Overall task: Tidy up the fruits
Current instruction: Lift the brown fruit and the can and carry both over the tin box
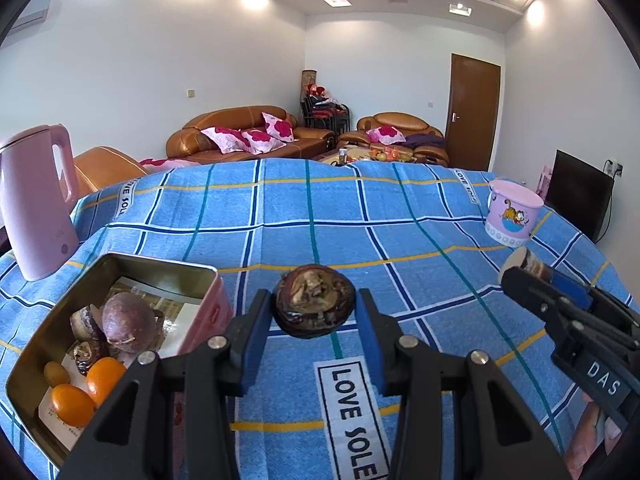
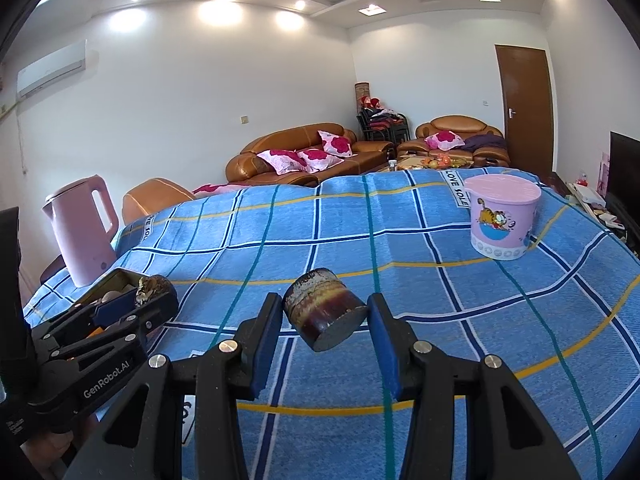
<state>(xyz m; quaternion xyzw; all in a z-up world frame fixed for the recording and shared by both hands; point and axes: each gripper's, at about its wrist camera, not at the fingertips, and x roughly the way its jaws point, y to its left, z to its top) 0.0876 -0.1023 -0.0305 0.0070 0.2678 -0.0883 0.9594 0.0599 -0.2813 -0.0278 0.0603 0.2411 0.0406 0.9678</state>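
The middle of the blue checked cloth-covered counter [image 2: 400, 240] lies bare and open to pass across. At its left edge stand a tall pink plastic kettle [image 1: 36, 204] and an open metal tin with pink sides [image 1: 120, 320]; a pink lidded cartoon bucket [image 2: 502, 220] blocks the far right corner.

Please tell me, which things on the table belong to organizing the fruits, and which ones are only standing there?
Part of the job:
- open rectangular metal tin holding orange and brown fruits
- dark wrinkled round fruit in left gripper
- brown cylindrical piece in right gripper

Just standing by:
- pink plastic kettle
- pink cartoon-printed lidded tub
- blue checked tablecloth
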